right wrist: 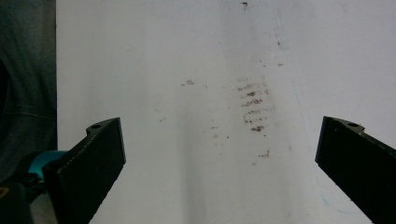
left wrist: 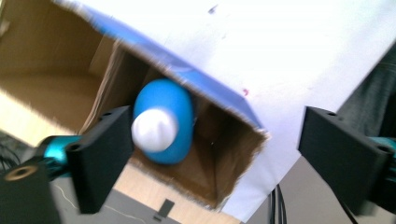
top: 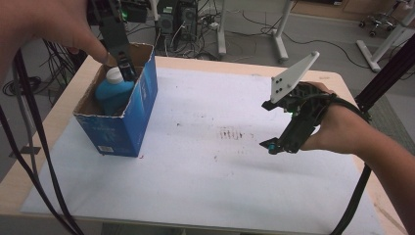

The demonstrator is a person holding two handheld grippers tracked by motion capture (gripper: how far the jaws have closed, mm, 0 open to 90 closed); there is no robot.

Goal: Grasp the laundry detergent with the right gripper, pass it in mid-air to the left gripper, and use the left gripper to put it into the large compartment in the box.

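An open blue cardboard box stands at the table's left. Inside it sits a blue bottle with a white cap, cap up. My left gripper points down into the box mouth just above the cap. In the left gripper view the jaws stand wide apart over the bottle and the box rim, with no pad touching the bottle. At the right, my right gripper hovers over the white sheet. Its jaws are open with nothing between them.
A white paper sheet covers most of the wooden table, with a brown smudge at its middle. Black cables hang at the left edge. Computer towers and desk legs stand behind the table, and a black post at the right.
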